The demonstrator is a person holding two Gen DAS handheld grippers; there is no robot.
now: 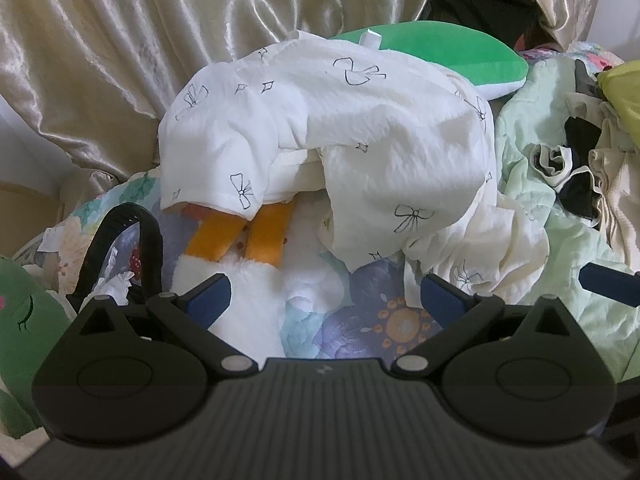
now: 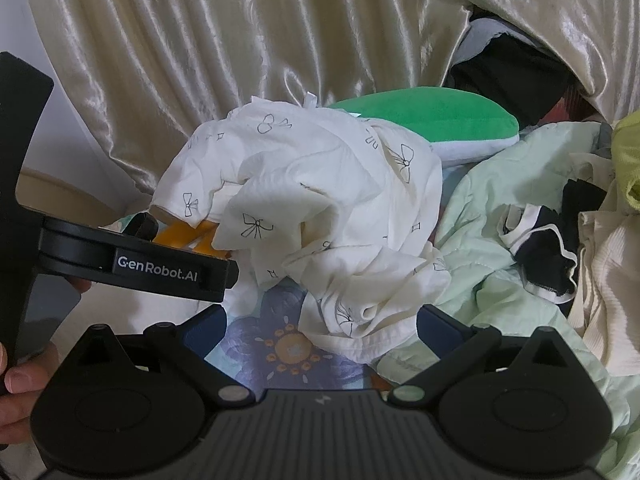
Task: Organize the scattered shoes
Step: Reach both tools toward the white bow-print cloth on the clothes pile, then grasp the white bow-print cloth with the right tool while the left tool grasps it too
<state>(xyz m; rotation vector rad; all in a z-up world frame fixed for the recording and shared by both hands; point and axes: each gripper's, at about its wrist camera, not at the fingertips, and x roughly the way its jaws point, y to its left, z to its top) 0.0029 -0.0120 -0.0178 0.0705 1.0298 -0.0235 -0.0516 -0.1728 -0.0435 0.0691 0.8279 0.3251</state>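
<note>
I see only a floral quilt (image 1: 368, 304) heaped with a white bow-print garment (image 1: 340, 140); no shoes show in either view. My left gripper (image 1: 325, 294) and right gripper (image 2: 320, 326) both hang spread and empty, so I'd lift that garment slowly to search beneath.

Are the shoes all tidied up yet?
Not that I can see. No shoe shows in either view, so nothing looks done. Both tongs, left and right, are open and holding nothing. They point at a white bow-print garment lying over a plush toy with orange legs on a flowery blanket. All the shoe tidying looks left.
</note>
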